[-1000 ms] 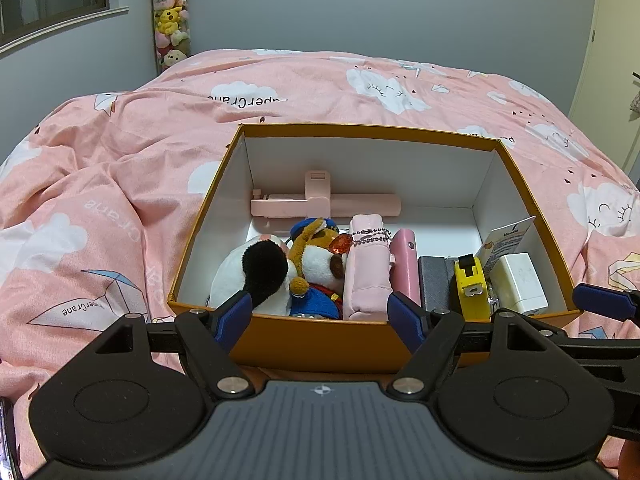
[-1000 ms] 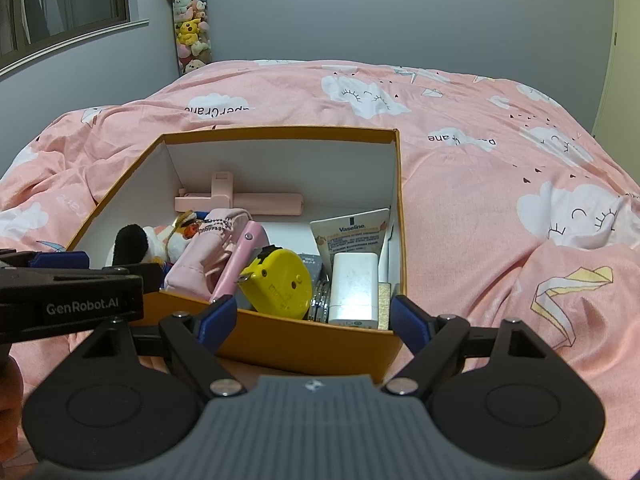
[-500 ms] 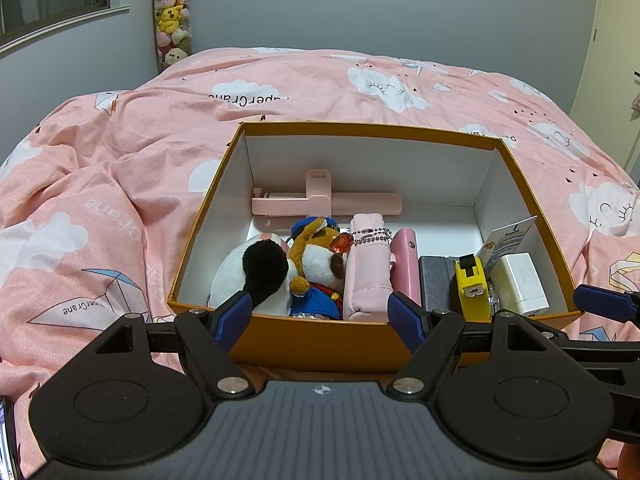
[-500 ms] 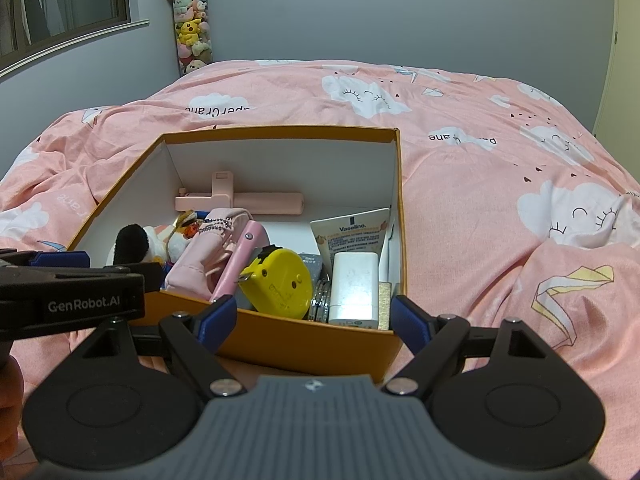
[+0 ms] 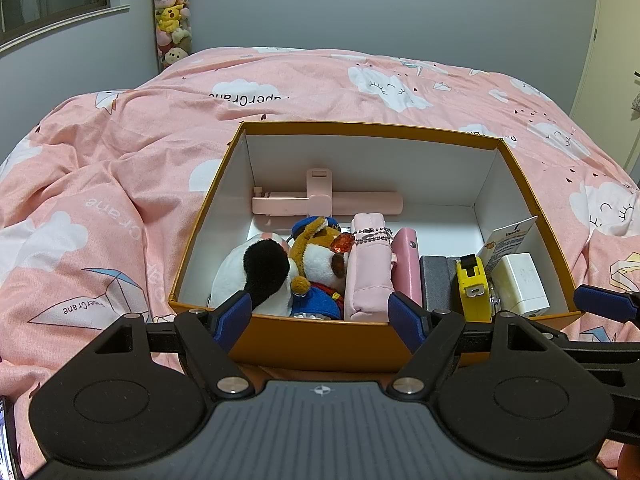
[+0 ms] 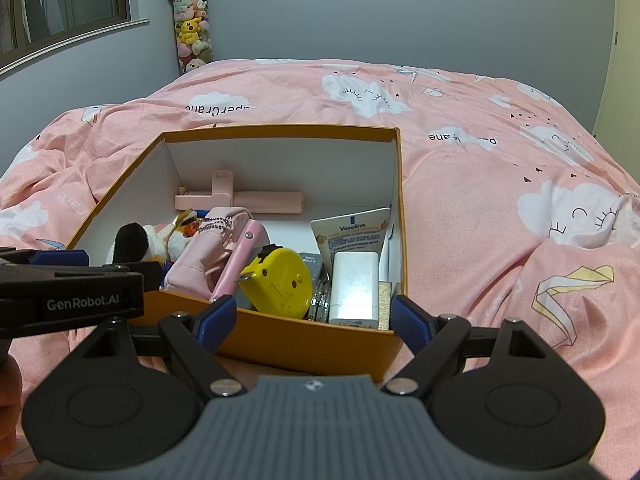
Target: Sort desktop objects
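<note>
On the pink bed cover, close to its near edge, sits the orange box, and from the left wrist view the left gripper hovers just short of the box's front wall, jaws spread wide and holding nothing. Along the front wall the things are packed tight: a black-and-white plush in the front left corner, a dog plush against it, then a pink pouch, a pink case, a yellow tape measure and a white charger toward the front right corner. A pink selfie stick lies alone near the back wall, its long axis running left to right along that wall, its clamp standing up toward the wall. The pouch and case run front to back.

My worry here — the items press against one another, so a finger pushed between them could drag a neighbour out, and the pouch's bead chain could snag.

From the right wrist view, the right gripper is likewise wide open and empty, just before the front wall near the front right corner. The tape measure stands on edge, leaning on the pink case, its hook end pointing front-left. It is round and smooth, so a pinch across it may slip — and it might roll. A Vaseline tube leans behind the charger, crimped end up; lifting the charger would likely tip it.
</note>
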{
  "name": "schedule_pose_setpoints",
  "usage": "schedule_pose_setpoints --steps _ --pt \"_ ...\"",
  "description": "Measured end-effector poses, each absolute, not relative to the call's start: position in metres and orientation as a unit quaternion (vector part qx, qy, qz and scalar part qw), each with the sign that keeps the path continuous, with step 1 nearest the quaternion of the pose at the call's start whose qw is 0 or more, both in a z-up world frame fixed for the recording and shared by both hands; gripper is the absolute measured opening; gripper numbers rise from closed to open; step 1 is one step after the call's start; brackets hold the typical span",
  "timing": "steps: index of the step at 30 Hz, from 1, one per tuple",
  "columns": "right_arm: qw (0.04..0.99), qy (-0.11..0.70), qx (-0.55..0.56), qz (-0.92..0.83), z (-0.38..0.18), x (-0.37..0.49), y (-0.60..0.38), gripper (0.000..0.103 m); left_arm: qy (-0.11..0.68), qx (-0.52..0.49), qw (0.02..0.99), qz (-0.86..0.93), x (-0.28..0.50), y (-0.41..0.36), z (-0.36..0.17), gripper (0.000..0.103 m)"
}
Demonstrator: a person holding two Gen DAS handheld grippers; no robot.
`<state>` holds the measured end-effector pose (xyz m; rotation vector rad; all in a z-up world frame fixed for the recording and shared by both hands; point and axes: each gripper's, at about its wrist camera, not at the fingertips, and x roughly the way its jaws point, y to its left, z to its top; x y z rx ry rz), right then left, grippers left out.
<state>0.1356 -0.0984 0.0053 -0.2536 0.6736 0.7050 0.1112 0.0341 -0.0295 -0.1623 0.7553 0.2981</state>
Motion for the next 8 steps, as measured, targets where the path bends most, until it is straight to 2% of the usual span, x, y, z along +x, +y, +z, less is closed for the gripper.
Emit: schedule_pose_setpoints --steps 8 --pt "0.876 0.322 -0.121 0.338 0.0053 0.1358 -0.0986 0.085 0.367 -0.079 0.915 0.146 0.1115 0.0353 -0.0303 0.090"
